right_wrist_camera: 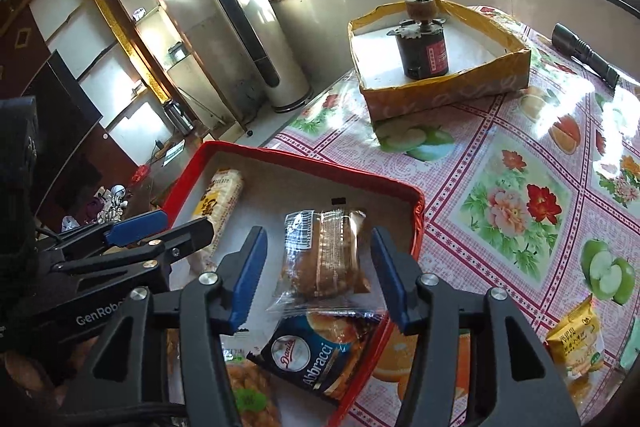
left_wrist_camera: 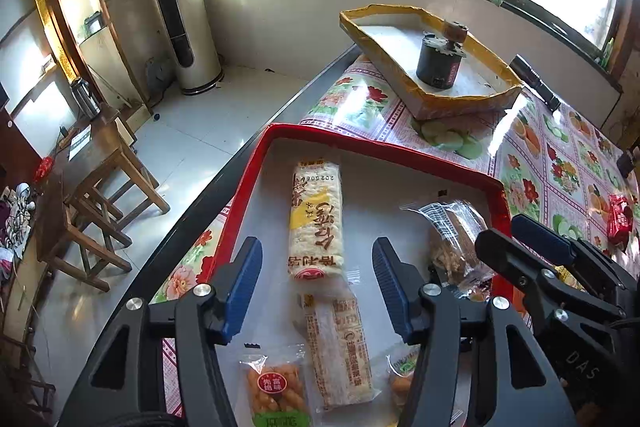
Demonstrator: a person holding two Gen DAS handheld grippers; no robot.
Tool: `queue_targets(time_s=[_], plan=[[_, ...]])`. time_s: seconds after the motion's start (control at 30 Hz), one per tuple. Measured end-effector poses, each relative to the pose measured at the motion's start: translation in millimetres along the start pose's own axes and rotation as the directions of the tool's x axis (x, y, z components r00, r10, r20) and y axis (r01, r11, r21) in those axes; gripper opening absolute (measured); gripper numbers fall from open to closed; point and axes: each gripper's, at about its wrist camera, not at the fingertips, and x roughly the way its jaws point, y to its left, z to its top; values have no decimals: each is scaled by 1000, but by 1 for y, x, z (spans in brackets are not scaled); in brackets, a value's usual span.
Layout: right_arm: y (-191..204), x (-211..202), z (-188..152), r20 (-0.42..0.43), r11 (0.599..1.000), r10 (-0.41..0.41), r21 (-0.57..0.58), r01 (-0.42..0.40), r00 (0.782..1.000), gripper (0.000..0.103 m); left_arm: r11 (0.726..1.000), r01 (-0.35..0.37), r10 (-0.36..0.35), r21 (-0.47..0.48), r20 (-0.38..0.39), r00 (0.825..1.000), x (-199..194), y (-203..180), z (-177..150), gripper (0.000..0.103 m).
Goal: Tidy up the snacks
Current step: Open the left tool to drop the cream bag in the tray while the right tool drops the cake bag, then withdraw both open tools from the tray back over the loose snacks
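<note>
I see both grippers over the red tray [left_wrist_camera: 256,163], centre frame: left gripper [left_wrist_camera: 318,291] open above rice-cracker packs [left_wrist_camera: 316,223]; right gripper [right_wrist_camera: 318,277] open, clear-wrapped cake [right_wrist_camera: 324,255] lying loose between its jaws.

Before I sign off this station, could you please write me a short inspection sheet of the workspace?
Surface: table under glossy floral cloth.
Job's things: red tray holds rice cracker packs, a brown cake pack and a blue Abbracci pack; red snack and yellow snack lie outside.
Clutter: yellow box with motor; flashlight.
Grippers: left gripper and right gripper open, pads touching nothing.
Cables: nothing seen.
Surroundings: windows, tower fan, shelves, wooden stools.
</note>
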Motion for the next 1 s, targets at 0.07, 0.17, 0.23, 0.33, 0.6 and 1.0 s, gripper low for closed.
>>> queue_targets(time_s=[0.07,0.17,0.23,0.33,0.6,1.0], plan=[[-4,-11,-5,12,1000,-3,11,2,1000,56,1000,10,-10,-3,-2,1000,-4,-2,-3,58],[-10,-28,-13,27,999,-12,31,11,1000,56,1000,28,-28,-5,5,1000,-13,-7,-9,59],[-17,-42,-21,42,999,-15,46,13,999,56,999,42,-42,4,12,999,-19,-14,-15,60],[-33,-66,-37,67,996,-44,82,38,997,58,998,63,-63,28,14,998,-27,-28,-23,61],[-84,-120,-81,96,975,-134,191,114,986,60,987,122,-124,101,19,992,-48,-69,-44,63],[-145,-182,-148,95,922,-246,331,202,965,62,964,174,-177,203,-4,984,-65,-121,-74,64]])
